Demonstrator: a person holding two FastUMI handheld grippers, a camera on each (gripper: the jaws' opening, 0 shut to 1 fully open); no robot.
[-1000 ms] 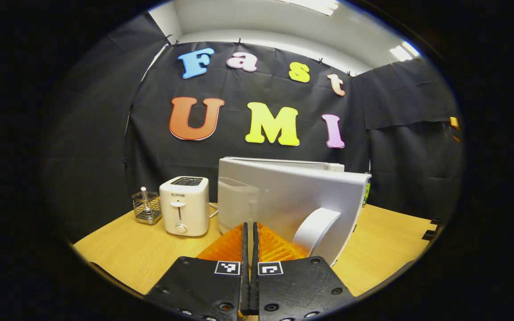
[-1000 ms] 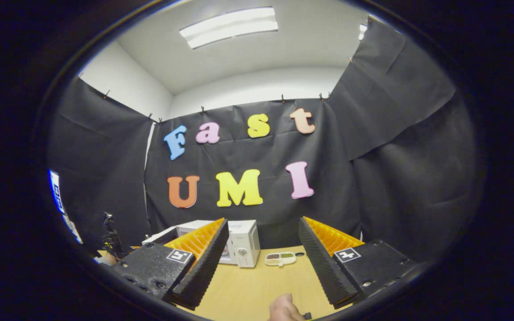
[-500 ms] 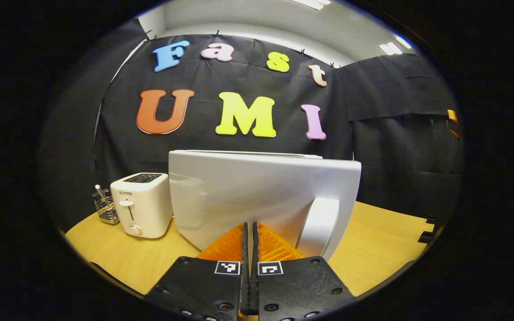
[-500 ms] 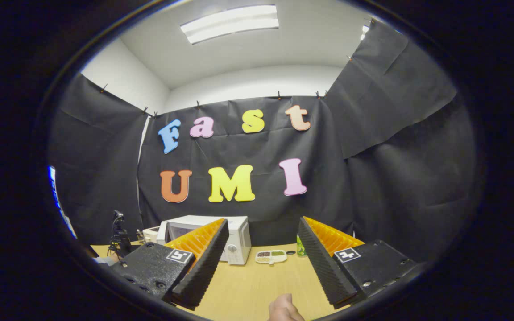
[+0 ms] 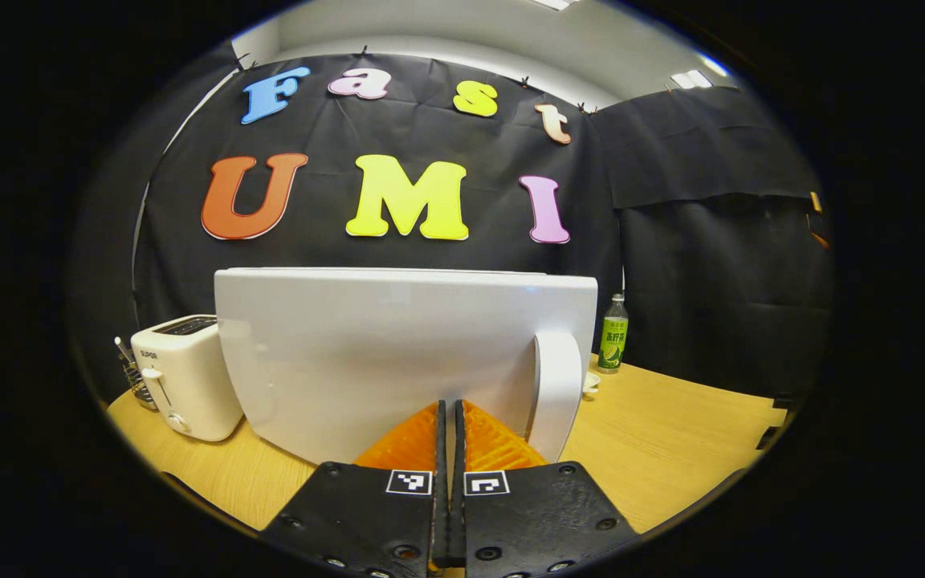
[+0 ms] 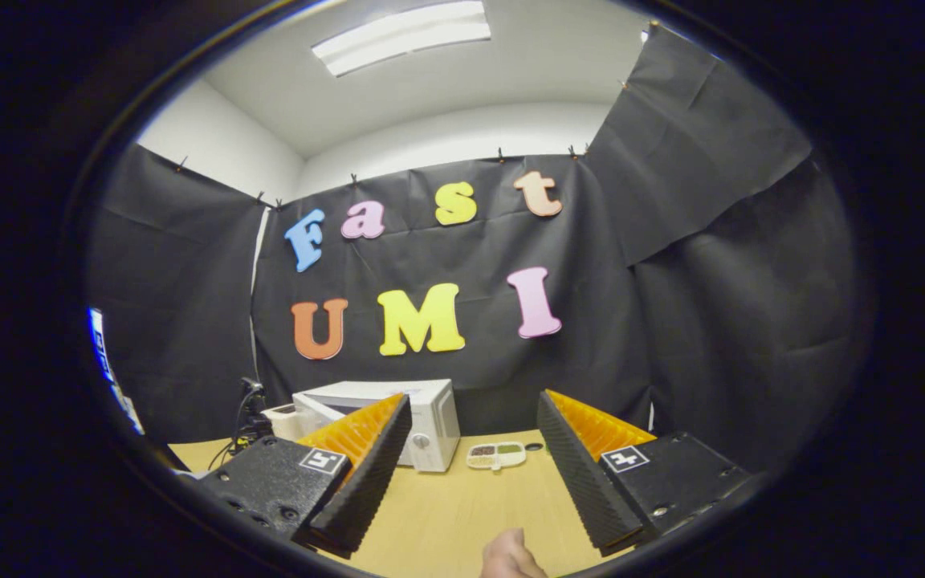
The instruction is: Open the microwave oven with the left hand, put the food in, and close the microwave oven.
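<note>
Only microwave door (image 5: 398,353) — interior hidden.

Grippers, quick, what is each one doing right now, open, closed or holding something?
Left gripper: fingers closed together, nothing between them, close to the microwave door.
Right gripper: fingers wide open, holding nothing, above the table.

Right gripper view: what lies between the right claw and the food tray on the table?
In the right gripper view, only bare wooden table lies between the open right claw and the food tray.
</note>
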